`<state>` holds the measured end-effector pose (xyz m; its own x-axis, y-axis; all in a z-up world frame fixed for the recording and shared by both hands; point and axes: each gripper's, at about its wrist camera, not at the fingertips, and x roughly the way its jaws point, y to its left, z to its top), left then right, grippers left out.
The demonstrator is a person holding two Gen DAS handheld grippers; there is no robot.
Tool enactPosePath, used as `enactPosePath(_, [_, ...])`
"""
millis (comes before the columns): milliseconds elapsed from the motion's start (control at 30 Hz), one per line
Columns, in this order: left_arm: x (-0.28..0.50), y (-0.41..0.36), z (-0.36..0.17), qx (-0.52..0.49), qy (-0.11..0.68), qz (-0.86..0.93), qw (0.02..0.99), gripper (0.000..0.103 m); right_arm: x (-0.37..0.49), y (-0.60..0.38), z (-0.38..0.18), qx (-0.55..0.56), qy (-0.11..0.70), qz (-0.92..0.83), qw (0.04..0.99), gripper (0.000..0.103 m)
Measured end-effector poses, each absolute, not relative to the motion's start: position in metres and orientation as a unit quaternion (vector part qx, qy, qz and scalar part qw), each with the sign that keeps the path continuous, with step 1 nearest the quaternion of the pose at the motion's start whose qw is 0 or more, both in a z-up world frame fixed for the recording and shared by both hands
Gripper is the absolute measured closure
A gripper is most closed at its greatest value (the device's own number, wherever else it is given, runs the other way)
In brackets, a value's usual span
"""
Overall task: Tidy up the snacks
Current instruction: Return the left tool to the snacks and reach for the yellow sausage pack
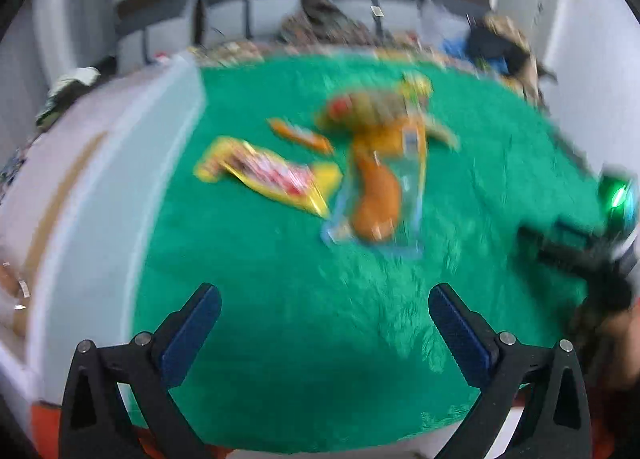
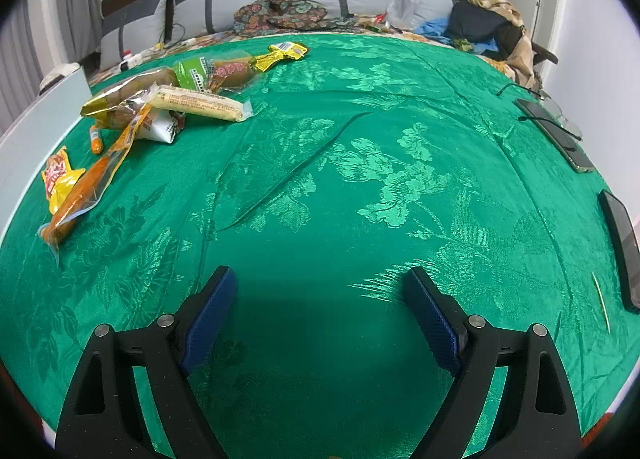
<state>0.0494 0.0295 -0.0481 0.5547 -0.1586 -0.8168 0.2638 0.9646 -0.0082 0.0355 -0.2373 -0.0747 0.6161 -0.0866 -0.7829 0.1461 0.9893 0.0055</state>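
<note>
Left hand-held gripper [image 1: 325, 309] and right hand-held gripper [image 2: 320, 293] spread wide, empty, above green cloth [image 2: 360, 179].

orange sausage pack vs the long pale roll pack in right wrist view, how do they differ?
The orange sausage pack is clear-wrapped with orange contents; the pale roll pack shows cream contents under printed text. The sausage pack lies near the cloth's left edge, the roll pack farther back against the pile. Both lie flat, ungripped.
</note>
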Motion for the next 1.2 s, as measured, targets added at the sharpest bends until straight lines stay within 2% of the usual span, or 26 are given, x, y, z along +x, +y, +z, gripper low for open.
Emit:
enactPosePath(167, [0.072,0.018,-0.096,0.056,0.506,-0.108,0.854,0.001,0.035,-0.238,-0.075,0.034,0.433,-0.065,0.898,0.014])
enactPosePath(600, [0.067,0.026,-0.103,0.05,0.466,-0.102,0.877,0.0,0.035,-0.238,-0.075,0.034,0.433,-0.065,0.898,0.014])
enactPosePath(1000, [0.061,0.029,-0.101,0.051,0.465,-0.106,0.877,0.0,0.035,-0.238,-0.075,0.034,0.433,-0.065,0.898,0.014])
enactPosePath(1200, [0.079,0.035,-0.094,0.023,0.517,-0.103,0.849,0.0,0.035,-0.238,-0.074,0.034,0.433,-0.065,0.899,0.014])
